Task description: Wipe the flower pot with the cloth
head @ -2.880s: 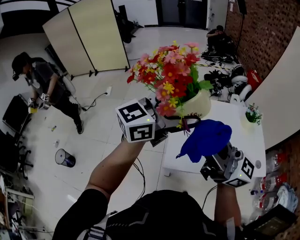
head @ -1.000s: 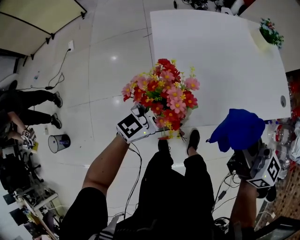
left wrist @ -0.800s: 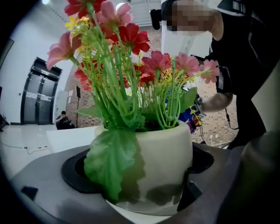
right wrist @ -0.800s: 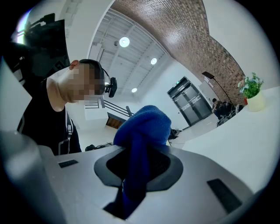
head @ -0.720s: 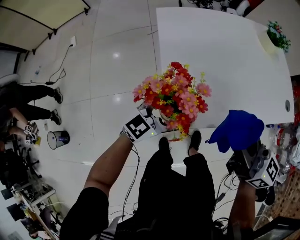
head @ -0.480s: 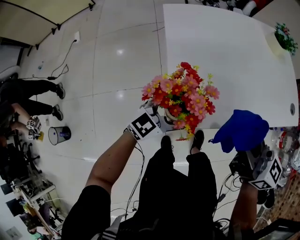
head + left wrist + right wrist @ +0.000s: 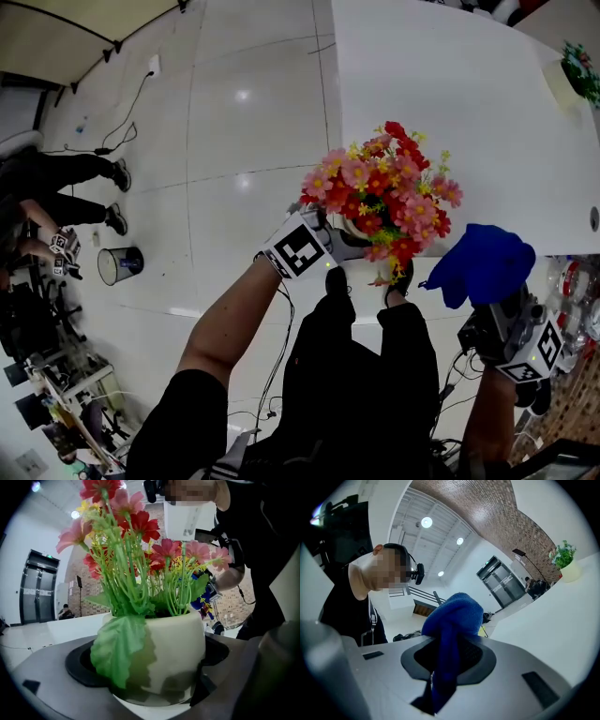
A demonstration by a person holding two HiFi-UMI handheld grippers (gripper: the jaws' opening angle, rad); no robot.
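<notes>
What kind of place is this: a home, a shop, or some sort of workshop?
Probably an open indoor workspace or lab rather than a home. There is a wide glossy floor with a loose cable trailing across it, a folding partition screen, a plain white table, and a vaulted brick ceiling.

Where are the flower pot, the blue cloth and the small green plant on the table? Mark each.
flower pot [image 7: 178,644]: left gripper view, on its cream wall.
blue cloth [image 7: 457,612]: right gripper view, on its bunched top.
small green plant [image 7: 563,554]: right gripper view, on its leaves.
</notes>
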